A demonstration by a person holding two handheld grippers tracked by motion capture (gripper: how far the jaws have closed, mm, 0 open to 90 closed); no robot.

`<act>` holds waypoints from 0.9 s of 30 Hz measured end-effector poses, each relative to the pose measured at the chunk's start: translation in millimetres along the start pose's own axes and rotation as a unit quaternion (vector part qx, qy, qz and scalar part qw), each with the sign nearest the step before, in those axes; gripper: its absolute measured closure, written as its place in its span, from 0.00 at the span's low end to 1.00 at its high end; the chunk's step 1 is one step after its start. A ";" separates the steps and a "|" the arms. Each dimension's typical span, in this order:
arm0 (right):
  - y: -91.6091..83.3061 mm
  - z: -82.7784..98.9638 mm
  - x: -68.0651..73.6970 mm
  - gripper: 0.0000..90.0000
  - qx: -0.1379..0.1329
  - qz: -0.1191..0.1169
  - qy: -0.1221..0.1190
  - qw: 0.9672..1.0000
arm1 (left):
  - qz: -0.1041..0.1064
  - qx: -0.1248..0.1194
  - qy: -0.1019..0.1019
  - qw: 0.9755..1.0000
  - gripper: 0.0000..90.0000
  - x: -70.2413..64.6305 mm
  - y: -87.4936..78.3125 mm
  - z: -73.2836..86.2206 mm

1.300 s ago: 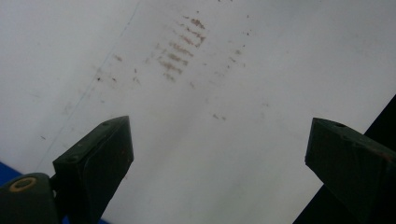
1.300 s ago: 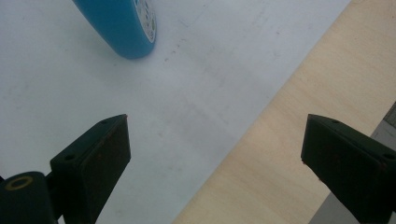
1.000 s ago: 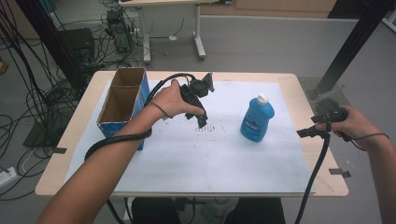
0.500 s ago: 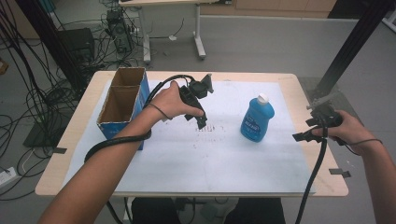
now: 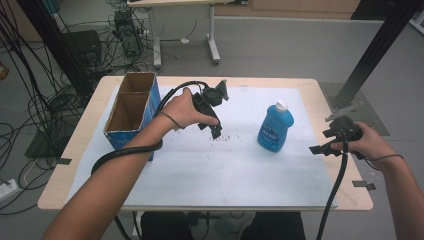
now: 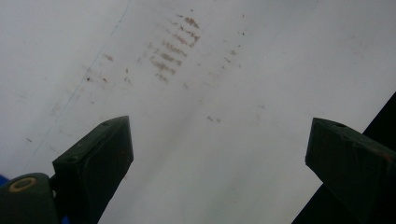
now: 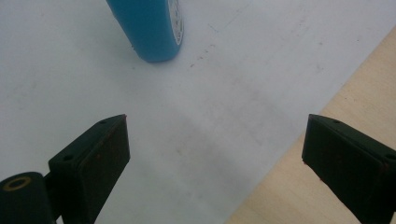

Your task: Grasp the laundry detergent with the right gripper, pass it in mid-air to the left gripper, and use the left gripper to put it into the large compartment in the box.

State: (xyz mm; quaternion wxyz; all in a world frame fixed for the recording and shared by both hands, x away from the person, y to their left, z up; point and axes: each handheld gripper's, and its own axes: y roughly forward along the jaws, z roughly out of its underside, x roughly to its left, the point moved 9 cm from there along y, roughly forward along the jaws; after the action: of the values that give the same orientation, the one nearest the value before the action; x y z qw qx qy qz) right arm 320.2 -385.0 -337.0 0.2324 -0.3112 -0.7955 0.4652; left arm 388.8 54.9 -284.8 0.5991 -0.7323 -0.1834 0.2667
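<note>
White mat (image 5: 210, 170), bottle (image 5: 275, 127) mid-right, R gripper (image 5: 320, 148) at edge

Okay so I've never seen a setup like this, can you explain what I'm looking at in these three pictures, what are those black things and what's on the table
A person sits at a table covered with a white sheet and holds a hand-operated clamp tool in each hand. These are two-jaw grippers with trailing cables.

The wide picture comes from a camera above the person's side, looking forward and down. There the left gripper hangs over the middle of the sheet, and the right gripper is near the right edge.

The other two pictures come from small cameras riding on the grippers, looking along their black jaws. Both sets of jaws stand wide apart with nothing between them, so nothing is held.

On the table stand a blue bottle with a white cap and an open cardboard box at the left. The left gripper view shows faint brownish marks on the sheet.
</note>
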 end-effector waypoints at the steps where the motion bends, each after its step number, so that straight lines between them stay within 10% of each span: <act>1: 0.4 0.6 0.0 0.08 -0.001 0.000 0.000 1.000 | 0.000 0.000 0.000 1.000 0.09 -0.2 -0.3 -0.5; 27: 17.9 19.3 6.1 0.08 -0.067 -0.020 -0.014 0.997 | -0.001 -0.008 0.001 1.000 0.09 1.5 -2.4 -1.1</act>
State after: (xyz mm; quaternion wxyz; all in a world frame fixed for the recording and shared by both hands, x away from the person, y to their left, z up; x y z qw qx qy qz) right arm 308.2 -385.4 -361.2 0.2093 -0.3039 -0.8339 0.4103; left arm 390.7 55.4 -282.6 0.5940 -0.7368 -0.1858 0.2641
